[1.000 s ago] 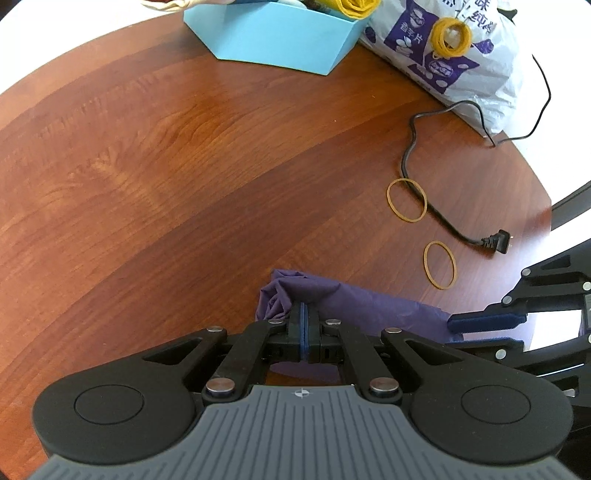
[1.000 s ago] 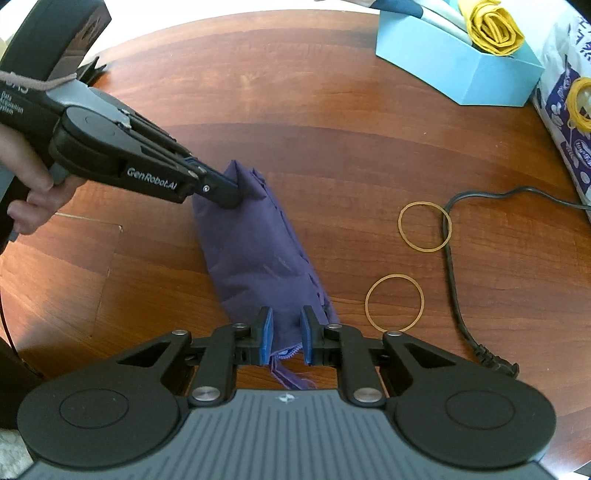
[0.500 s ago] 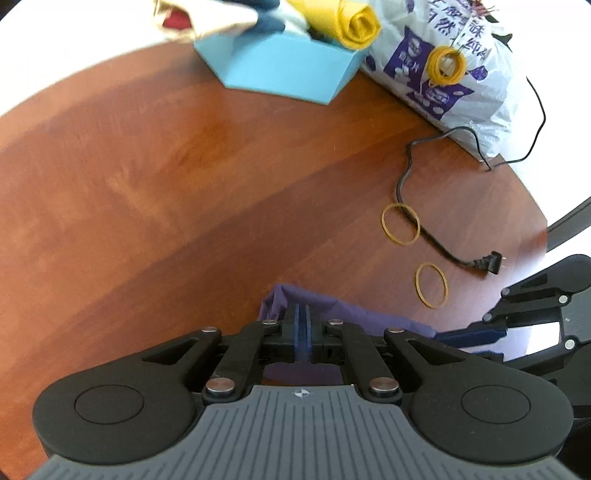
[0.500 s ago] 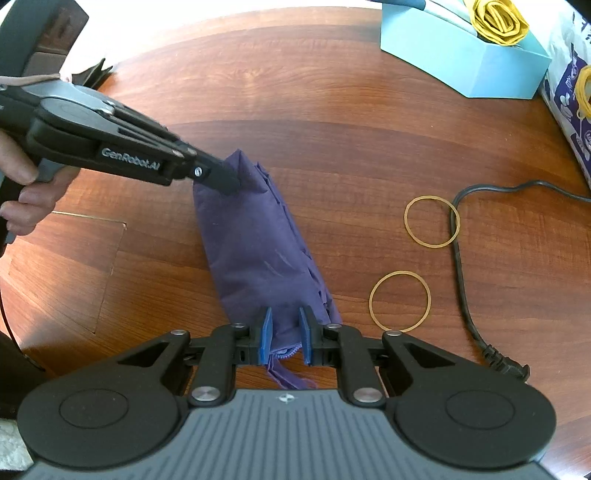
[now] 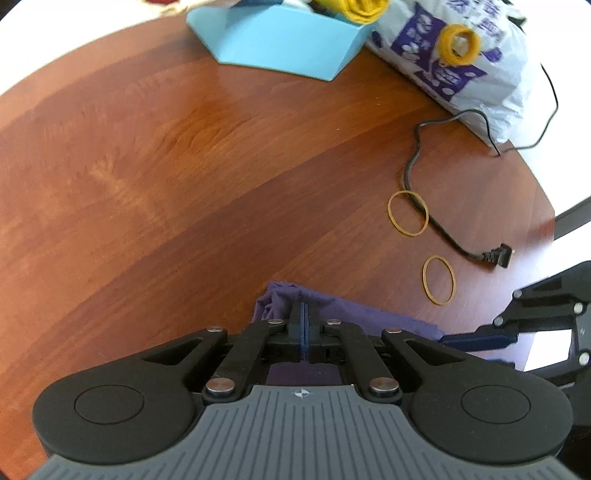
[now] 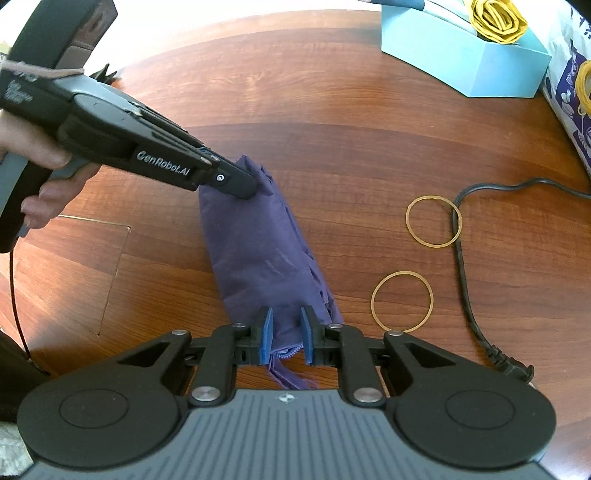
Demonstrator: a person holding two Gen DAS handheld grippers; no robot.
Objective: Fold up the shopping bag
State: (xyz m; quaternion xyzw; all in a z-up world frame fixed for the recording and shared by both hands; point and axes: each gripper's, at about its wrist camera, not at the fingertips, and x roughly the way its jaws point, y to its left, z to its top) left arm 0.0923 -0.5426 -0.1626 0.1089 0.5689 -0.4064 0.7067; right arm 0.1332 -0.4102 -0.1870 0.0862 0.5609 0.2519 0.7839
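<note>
A purple shopping bag (image 6: 266, 254), folded into a long narrow strip, lies on the round wooden table (image 6: 332, 110). My left gripper (image 5: 304, 314) is shut on the bag's far end (image 5: 280, 299); in the right wrist view it (image 6: 247, 188) comes in from the left and pinches that end. My right gripper (image 6: 287, 328) has its jaws partly apart around the bag's near end, where a thin strip of fabric lies between the blue pads (image 6: 267, 339). In the left wrist view the right gripper (image 5: 480, 338) shows at the right edge.
Two tan rubber bands (image 6: 402, 302) (image 6: 434, 220) lie right of the bag, beside a black power cord (image 6: 465, 280). A light blue box (image 6: 461, 55) holding a rolled yellow bag (image 6: 495, 16) stands at the back, next to a white and purple plastic bag (image 5: 461, 62).
The left gripper has tilted and shifted slightly while staying shut on the bag's end. The right gripper's jaws have opened a little wider around the near end. The bag stays on the table.
</note>
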